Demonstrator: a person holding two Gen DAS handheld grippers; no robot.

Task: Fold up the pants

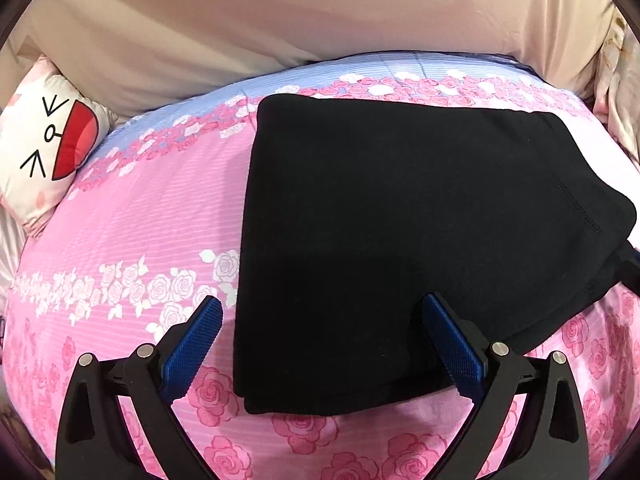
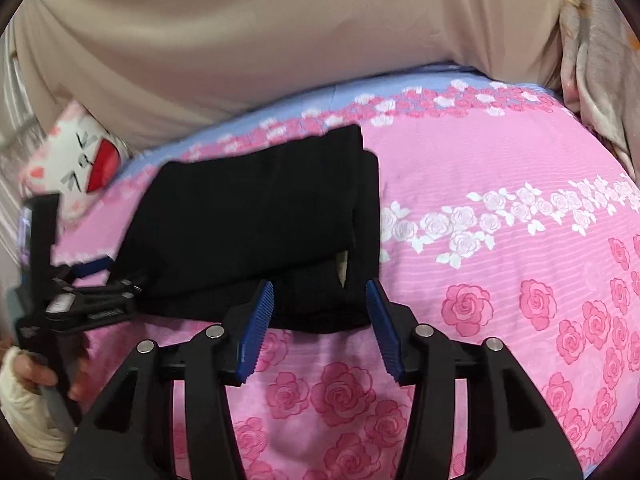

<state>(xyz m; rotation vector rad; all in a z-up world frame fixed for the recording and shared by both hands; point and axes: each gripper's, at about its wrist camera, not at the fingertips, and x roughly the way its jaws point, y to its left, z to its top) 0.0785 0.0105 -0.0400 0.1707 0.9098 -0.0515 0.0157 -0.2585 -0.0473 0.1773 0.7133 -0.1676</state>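
Rose-print pink bed [image 1: 120,216] spread beneath both claws, folded black pants [image 1: 400,220] lay just ahead of the left claw [image 1: 322,344], its jaws spread over the near edge, right claw [image 2: 320,328] gaped apart, pinching nothing, cartoon pillow [image 1: 48,144] far left

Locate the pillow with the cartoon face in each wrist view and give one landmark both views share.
Left wrist view: the pillow lies at the left edge, left of the black pants, by the bedspread's blue band.
Right wrist view: the pillow sits upper left, blurred, beyond the pants' far-left corner.
Shared landmark: the band of white roses on the pink bedspread.
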